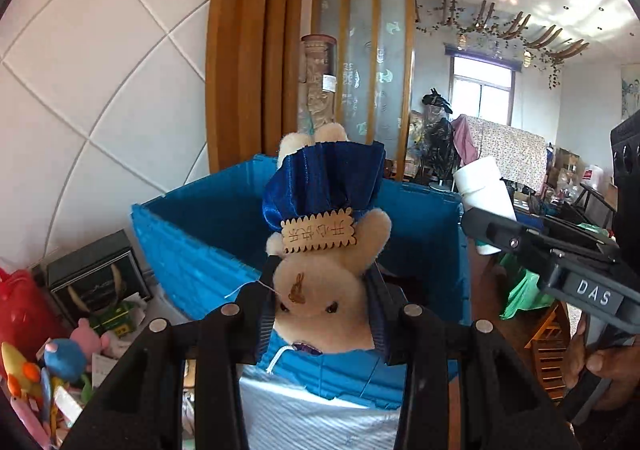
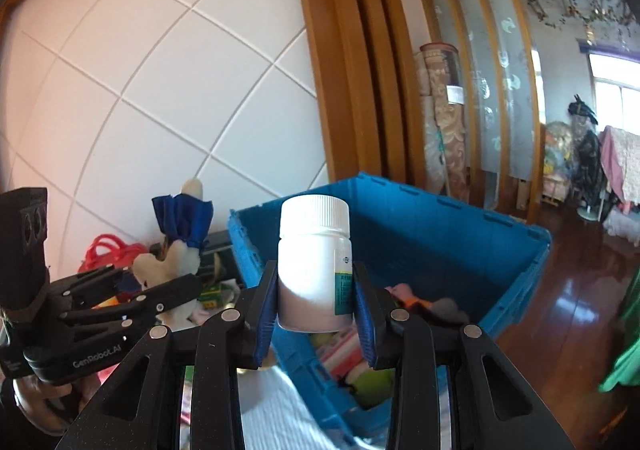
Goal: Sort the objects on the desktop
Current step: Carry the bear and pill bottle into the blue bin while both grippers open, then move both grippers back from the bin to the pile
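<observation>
Close up, the left gripper (image 1: 322, 324) squeezes a plush rabbit (image 1: 324, 290) by its head, so the toy in its blue dress hangs upside down. The right gripper (image 2: 316, 314) is clamped on a white pill bottle (image 2: 314, 262) with a white cap, held upright. Both things are up in the air, right in front of the blue plastic crate (image 2: 420, 234). Some soft toys (image 2: 344, 358) already lie inside the crate, so part of the sorting looks done. I think the rabbit and the bottle go in next. More is left: on the desk to the left sit a pile of small toys (image 1: 60, 366), a dark gift box (image 1: 94, 278) and a red bag (image 1: 20, 314). The crate's near wall stands between the grippers and the inside, so both must go over it. Far behind is a wooden screen (image 1: 362, 50) and a messy room.
</observation>
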The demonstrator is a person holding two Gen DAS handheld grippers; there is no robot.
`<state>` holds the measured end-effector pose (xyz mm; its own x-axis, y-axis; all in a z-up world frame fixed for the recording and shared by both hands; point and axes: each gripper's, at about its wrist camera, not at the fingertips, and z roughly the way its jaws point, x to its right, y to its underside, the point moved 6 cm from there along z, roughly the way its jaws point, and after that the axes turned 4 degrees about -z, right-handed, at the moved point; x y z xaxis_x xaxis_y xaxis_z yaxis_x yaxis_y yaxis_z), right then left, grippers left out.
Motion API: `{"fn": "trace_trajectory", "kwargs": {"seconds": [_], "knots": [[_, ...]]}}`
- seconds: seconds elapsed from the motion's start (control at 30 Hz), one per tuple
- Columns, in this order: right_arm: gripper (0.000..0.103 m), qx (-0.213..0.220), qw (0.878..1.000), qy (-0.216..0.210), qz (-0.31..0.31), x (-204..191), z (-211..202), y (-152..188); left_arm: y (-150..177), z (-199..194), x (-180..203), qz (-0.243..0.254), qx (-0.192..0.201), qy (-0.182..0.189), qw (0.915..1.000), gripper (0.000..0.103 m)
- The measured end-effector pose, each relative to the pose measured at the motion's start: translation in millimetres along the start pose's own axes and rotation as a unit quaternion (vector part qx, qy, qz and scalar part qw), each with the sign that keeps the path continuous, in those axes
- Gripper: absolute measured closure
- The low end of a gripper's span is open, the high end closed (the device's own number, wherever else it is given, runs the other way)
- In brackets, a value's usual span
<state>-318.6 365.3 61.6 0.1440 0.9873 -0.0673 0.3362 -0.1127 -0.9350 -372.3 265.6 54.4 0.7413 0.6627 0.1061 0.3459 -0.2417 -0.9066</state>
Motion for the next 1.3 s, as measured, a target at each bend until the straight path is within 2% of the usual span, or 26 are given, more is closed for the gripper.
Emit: {"fn": "trace_trajectory", "kwargs": {"seconds": [0.13,0.23,0.27,0.3,0.33,0.4,0.5,0.57,0.7,0.93,1.1,1.3], "knots": [[0.069,-0.003,1.000,0.008,0.007,35.5,11.8,-5.3,-20.3,39.2,24.6,0.017,-0.004,-0.005,0.9998,0.061],[0.067,-0.004,1.000,0.010,0.025,65.4,28.7,-14.8,-38.3,70.4,30.2,0.021,-0.010,-0.031,0.9992,0.058],[0.063,-0.006,0.999,0.014,0.030,74.9,37.4,-18.5,-44.6,77.7,31.6,0.024,-0.011,-0.047,0.9985,0.054],[0.049,-0.013,0.999,0.019,0.034,83.4,45.0,-19.9,-51.2,85.2,33.3,0.028,-0.017,-0.065,0.9973,0.043],[0.040,-0.017,0.999,0.022,0.040,91.2,51.0,-21.7,-57.3,92.2,32.0,0.030,-0.021,-0.083,0.9959,0.038],[0.040,-0.017,0.998,0.019,0.052,102.2,57.4,-23.9,-67.2,94.0,30.2,0.025,-0.010,-0.100,0.9946,0.033],[0.036,-0.007,0.998,0.018,0.054,111.0,54.6,-23.4,-71.8,89.2,27.1,0.011,0.004,-0.098,0.9951,0.024],[0.033,-0.006,0.998,0.022,0.050,112.9,52.9,-20.2,-70.7,83.7,24.4,0.004,0.015,-0.107,0.9941,0.023],[0.029,-0.004,0.999,0.031,0.040,113.3,51.4,-16.7,-61.5,77.6,15.6,0.007,0.013,-0.128,0.9917,0.023],[0.020,-0.015,0.999,0.014,0.031,101.0,49.2,-1.2,-40.4,57.3,0.7,0.003,0.017,-0.179,0.9837,0.023],[0.019,-0.028,0.999,0.000,0.030,90.4,47.3,12.1,-23.5,35.7,-19.3,-0.007,0.022,-0.218,0.9757,0.023],[0.017,-0.034,0.999,-0.012,0.025,73.6,47.1,17.5,-4.1,15.0,-42.3,-0.023,0.015,-0.245,0.9692,0.023]]}}
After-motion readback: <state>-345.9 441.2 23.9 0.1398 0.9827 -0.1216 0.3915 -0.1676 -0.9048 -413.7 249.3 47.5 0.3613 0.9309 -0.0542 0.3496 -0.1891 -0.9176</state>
